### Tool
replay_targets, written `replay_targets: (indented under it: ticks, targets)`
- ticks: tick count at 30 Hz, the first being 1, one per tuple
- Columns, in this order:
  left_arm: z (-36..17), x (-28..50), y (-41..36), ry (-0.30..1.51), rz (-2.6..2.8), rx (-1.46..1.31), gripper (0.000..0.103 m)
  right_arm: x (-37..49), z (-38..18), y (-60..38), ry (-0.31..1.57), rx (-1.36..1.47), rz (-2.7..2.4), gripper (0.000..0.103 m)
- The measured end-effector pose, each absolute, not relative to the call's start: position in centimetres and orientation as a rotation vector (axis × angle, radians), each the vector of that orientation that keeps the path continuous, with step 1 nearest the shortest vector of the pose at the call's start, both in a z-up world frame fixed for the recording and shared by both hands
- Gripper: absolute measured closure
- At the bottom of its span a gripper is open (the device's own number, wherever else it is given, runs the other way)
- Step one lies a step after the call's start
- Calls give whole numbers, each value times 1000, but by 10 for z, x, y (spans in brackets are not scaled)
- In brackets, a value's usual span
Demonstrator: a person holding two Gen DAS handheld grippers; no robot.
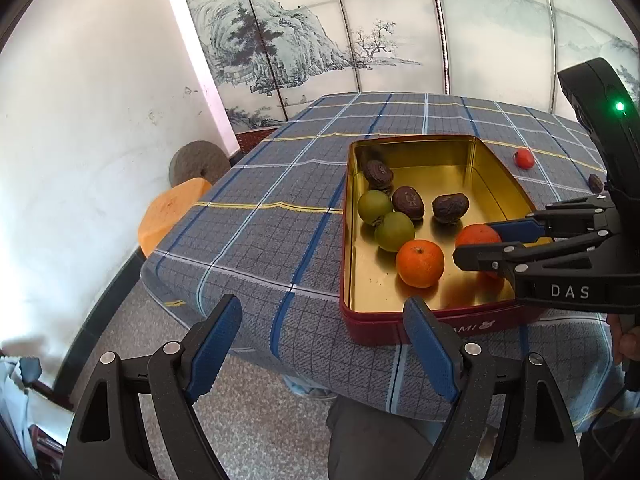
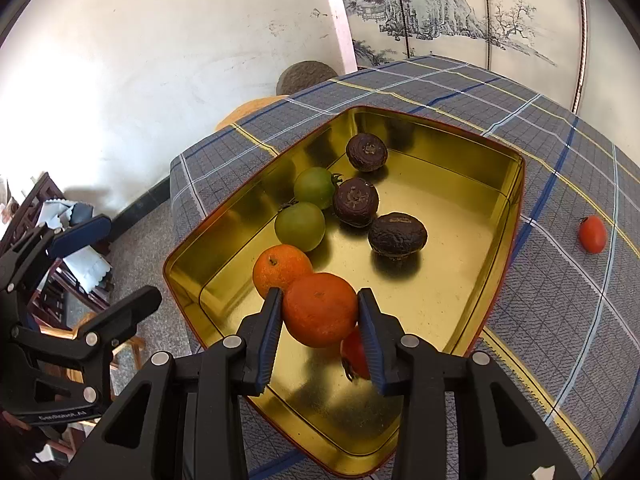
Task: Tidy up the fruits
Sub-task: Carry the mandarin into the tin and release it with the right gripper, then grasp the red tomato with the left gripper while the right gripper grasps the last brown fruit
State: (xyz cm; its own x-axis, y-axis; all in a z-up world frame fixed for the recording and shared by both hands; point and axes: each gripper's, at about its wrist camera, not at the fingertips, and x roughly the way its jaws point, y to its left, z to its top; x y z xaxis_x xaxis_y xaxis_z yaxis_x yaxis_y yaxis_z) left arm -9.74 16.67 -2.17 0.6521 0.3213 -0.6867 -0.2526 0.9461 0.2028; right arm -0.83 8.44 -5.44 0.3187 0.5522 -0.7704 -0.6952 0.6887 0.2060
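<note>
Gold-lined tin (image 2: 516, 216), red outside, sits on the plaid tablecloth (image 2: 560, 280). Inside: three dark wrinkled fruits (image 2: 397, 235) running from centre toward 12 o'clock, two green fruits (image 2: 300, 226) at their 9 o'clock, touching each other, and one orange (image 2: 280, 266) just below the greens. A second orange (image 2: 320, 309) is between the pads of the right gripper (image 2: 319, 312), touching the first orange; jaws narrow, both pads against its sides, over the tin's near end. A small red fruit (image 2: 354, 354) lies in the tin directly under that orange, partly hidden by the right pad.

Outside the tin: a red tomato-like fruit (image 2: 592, 234) on the cloth at 3 o'clock, well apart. In the left wrist view a dark fruit (image 1: 595, 183) sits on the cloth just beyond it.

Left gripper (image 1: 324, 336) hangs off the table's near edge at the tin's 7 o'clock, jaws wide, nothing between them.
</note>
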Motion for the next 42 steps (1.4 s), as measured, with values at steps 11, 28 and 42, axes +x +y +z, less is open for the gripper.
replay_targets:
  ticks: [11,28,42]
  targets:
    - [-18,-99,164,796,325,114,20,-14,-29,49,849,-66,816,34]
    - [-4,-80,109,790,266,232,20,-3,-52,-183,864,-19,287,5]
    - [5,-38,40,793,175,360,20,22,-83,-309,962,-10,-25,0]
